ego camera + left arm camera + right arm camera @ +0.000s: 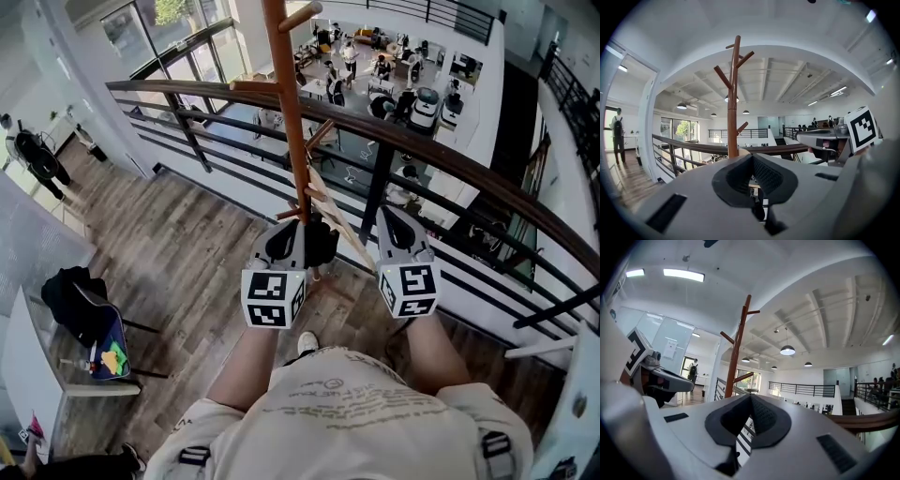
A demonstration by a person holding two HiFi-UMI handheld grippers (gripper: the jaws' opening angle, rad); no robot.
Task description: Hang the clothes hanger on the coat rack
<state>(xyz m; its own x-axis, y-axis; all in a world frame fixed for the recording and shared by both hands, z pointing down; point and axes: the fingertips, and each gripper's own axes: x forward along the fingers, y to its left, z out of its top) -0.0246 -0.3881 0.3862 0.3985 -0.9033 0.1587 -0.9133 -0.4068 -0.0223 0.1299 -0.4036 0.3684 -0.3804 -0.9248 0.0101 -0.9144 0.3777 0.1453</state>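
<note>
The coat rack is smooth reddish-brown wood with a slight sheen, the clothes hanger paler wood (matt rather than glossy), the floor grained matt planks, the handrail dark polished wood.

Cream shirt with faint printed lines, black buckles at both shoulders, white shoe, left gripper and right gripper grey-shelled, black pads, black-and-white marker cubes.

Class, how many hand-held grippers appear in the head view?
2. The left hand-held gripper is in front of the coat rack; the right hand-held gripper is beside it, before the railing. None seems hidden.
</note>
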